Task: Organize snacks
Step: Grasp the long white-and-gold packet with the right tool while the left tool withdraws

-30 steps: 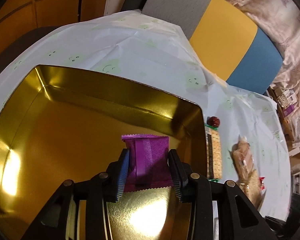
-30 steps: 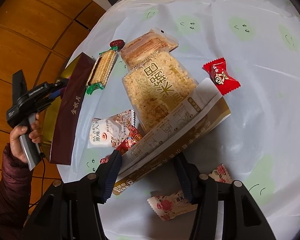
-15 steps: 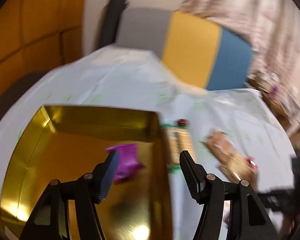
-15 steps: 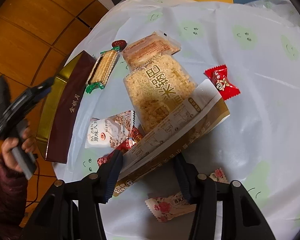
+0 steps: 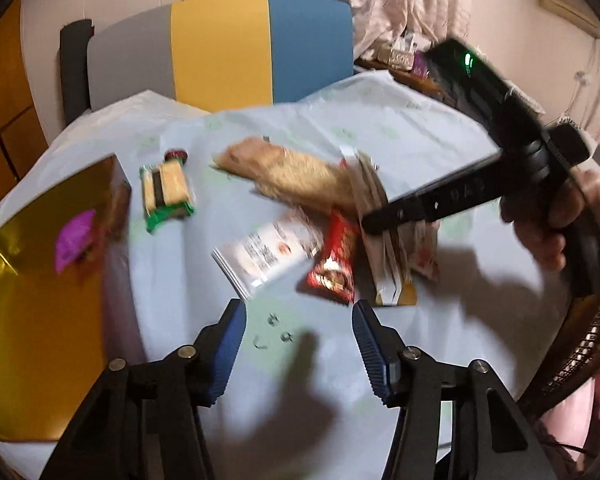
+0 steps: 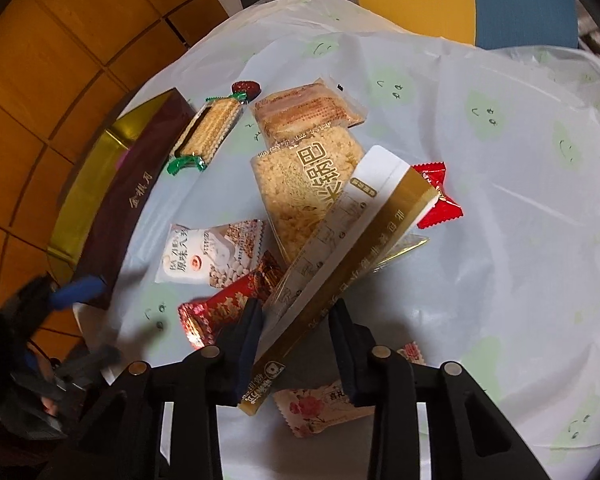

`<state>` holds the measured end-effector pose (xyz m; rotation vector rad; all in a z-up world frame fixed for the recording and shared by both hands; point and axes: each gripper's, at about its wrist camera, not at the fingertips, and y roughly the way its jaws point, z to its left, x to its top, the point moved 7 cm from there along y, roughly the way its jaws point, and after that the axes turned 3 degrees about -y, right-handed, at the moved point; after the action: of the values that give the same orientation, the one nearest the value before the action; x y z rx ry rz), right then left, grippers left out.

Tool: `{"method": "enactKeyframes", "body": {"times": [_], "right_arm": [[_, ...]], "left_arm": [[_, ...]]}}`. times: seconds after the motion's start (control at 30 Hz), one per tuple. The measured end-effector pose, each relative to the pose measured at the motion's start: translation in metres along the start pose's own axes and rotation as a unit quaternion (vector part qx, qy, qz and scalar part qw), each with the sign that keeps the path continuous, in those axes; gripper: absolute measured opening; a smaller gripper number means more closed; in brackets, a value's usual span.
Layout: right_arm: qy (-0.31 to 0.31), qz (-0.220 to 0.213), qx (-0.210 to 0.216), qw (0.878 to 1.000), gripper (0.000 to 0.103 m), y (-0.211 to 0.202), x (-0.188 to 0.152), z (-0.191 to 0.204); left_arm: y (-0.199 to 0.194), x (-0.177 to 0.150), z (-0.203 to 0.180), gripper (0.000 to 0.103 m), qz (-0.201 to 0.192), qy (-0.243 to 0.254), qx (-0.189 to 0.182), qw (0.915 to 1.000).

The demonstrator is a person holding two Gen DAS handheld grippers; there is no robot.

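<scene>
My left gripper hangs over bare tablecloth, jaws closing with nothing between them. The gold tin lies to its left with a purple packet inside. Ahead lie a white packet and a red packet. My right gripper is closing on a long gold-and-white packet; both pads touch it and it stands tilted on edge. In the left wrist view a hand holds that gripper over the pile.
A green-wrapped cracker, a pastry, a rice-crisp bag, a red candy and a floral packet lie on the cloth. A grey, yellow and blue chair stands behind the table.
The left gripper let go of the purple packet in the tin and swung right, out over the table. The right jaws narrowed onto the gold-and-white packet, which tipped onto its edge.
</scene>
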<state>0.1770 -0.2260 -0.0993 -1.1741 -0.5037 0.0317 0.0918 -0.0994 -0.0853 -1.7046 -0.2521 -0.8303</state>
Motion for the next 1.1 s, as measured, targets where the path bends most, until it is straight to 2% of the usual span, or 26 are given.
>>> {"method": "enactKeyframes", "body": {"times": [0.27,0.47,0.57,0.63,0.73,0.77,0.83,0.87,0.97,1.1], "right_arm": [[-0.014,0.003,-0.02,1.0,0.035,0.003,-0.001,-0.001],[-0.015,0.006,-0.022,1.0,0.036,0.003,-0.001,0.0],[-0.016,0.007,-0.022,1.0,0.036,0.003,-0.001,0.0],[-0.015,0.008,-0.021,1.0,0.036,0.004,-0.001,0.0],[-0.016,0.009,-0.021,1.0,0.036,0.003,-0.001,0.0],[-0.015,0.009,-0.02,1.0,0.035,0.003,-0.001,-0.001],[-0.02,0.007,-0.022,1.0,0.034,0.003,0.0,0.0],[-0.023,0.006,-0.023,0.999,0.033,0.002,0.0,0.001],[-0.041,0.002,-0.034,0.999,0.03,0.0,0.0,0.005],[-0.04,-0.002,-0.043,0.998,0.025,-0.006,-0.002,0.003]], "left_arm": [[0.019,0.015,0.01,0.056,0.012,-0.003,0.03,0.9995],[0.036,0.031,0.01,0.056,0.029,0.028,0.041,0.9983],[0.049,0.034,0.016,0.056,0.043,0.017,0.033,0.9984],[0.057,0.033,0.018,0.061,0.055,0.008,0.013,0.9984],[0.061,0.026,0.02,0.063,0.061,0.002,0.009,0.9981],[0.06,0.022,0.019,0.062,0.062,0.004,0.009,0.998],[0.053,0.015,0.017,0.045,0.059,0.008,0.01,0.9982],[0.048,0.01,0.016,0.033,0.057,0.009,0.007,0.9983],[0.035,-0.004,0.01,0.029,0.052,0.009,0.003,0.9986],[0.021,-0.021,0.008,0.029,0.041,-0.012,-0.015,0.999]]}}
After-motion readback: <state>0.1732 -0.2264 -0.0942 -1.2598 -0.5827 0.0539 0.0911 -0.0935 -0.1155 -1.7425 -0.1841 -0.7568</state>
